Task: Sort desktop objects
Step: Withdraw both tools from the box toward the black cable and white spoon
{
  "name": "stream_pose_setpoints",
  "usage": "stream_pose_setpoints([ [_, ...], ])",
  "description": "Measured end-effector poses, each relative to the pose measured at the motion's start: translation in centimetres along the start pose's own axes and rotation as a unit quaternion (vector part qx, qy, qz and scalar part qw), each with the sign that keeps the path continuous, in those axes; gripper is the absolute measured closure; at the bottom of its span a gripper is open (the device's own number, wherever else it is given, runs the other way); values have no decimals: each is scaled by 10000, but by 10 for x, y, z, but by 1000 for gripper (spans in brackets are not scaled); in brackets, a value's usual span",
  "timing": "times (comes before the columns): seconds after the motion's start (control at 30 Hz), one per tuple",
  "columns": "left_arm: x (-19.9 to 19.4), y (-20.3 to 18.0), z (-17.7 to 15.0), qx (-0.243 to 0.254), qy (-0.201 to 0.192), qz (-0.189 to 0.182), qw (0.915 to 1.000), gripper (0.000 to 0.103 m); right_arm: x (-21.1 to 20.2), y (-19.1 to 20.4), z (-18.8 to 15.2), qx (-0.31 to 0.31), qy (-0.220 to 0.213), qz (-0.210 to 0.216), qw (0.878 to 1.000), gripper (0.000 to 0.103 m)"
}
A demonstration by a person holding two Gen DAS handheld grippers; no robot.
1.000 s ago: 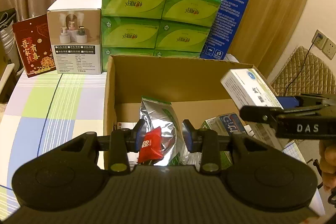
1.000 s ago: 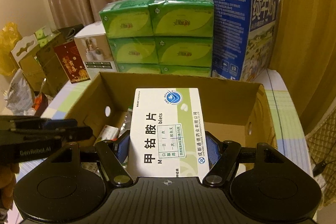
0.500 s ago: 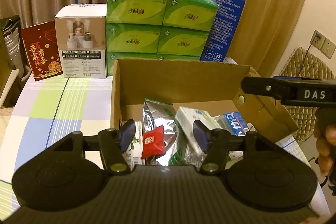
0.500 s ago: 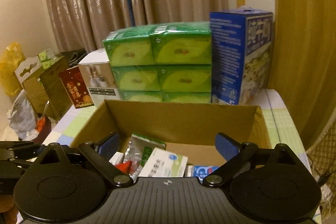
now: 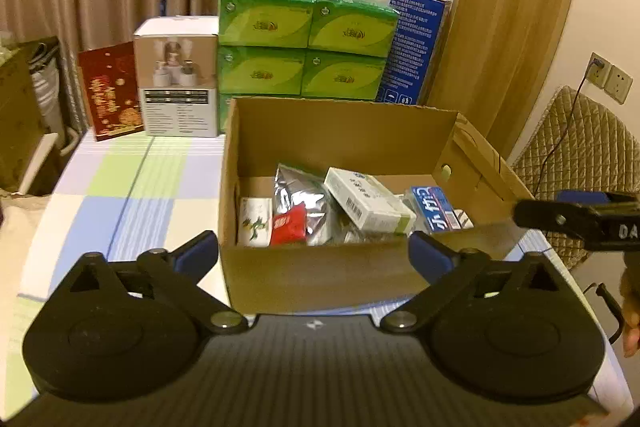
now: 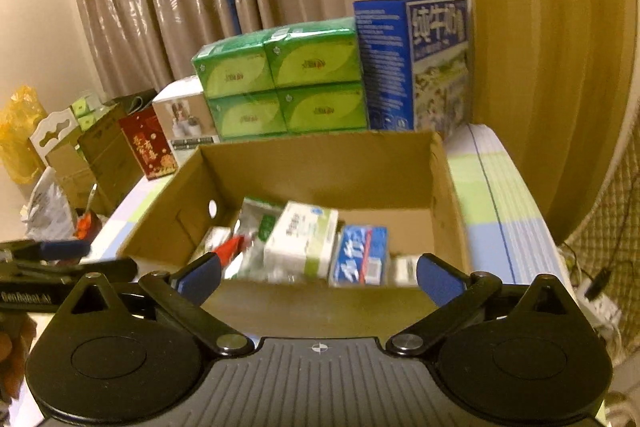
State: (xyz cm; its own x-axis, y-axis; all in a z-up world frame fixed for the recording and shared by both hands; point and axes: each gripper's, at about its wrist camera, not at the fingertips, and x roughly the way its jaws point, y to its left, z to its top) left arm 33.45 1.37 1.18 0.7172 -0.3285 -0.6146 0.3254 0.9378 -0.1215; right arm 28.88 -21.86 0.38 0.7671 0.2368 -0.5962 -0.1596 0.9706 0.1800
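I'm holding both sets of jaws spread wide with nothing between them: the left gripper (image 5: 314, 253) is hovering in front of the near wall of the cardboard box (image 5: 320, 275), and the right gripper (image 6: 318, 277) is hovering at the same wall from the other side, pads clear of the card. The sorted things are lying inside the box: white medicine carton (image 5: 368, 201) tilted on top of the pile, silver foil pouch (image 5: 298, 201) leaning beside it, small red sachet (image 5: 289, 225) in front of the pouch, blue toothpaste box (image 5: 436, 213) toward the right wall, and a white packet with green print (image 5: 254, 221) at the left wall. I'm judging the medicine carton light and stiff, so pinching across its narrow faces looks best; the foil pouch looks slick and crushable, better taken by its top seal; the sachet is soft and tiny, easy to lose. The box itself is sitting on the worktop (image 5: 132, 195) with its checked cloth, backed by the stacked green tissue packs (image 5: 304, 47) and a blue carton (image 5: 414, 47). I'm not seeing any loose object left on the cloth, so sorting looks about finished, but the near worktop is hidden under the gripper bodies. The box floor under the pile is hidden, and the right wrist view is blurring the small packets at the right corner.
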Motion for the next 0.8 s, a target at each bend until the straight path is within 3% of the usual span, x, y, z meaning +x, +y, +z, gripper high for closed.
stream_pose_setpoints([
  [0.23, -41, -13, -35, -314, 155, 51, 9994, 2, -50, -12, -44, 330, 128, -187, 9992, 2],
  [0.5, -86, -35, -76, -488, 349, 115, 9981, 2, -101, -19, -89, 876, 237, -123, 9958, 2],
  [0.8, -119, -52, -106, -655, 516, -33, 9965, 2, -138, -15, -124, 1113, 534, 208, 9921, 2],
])
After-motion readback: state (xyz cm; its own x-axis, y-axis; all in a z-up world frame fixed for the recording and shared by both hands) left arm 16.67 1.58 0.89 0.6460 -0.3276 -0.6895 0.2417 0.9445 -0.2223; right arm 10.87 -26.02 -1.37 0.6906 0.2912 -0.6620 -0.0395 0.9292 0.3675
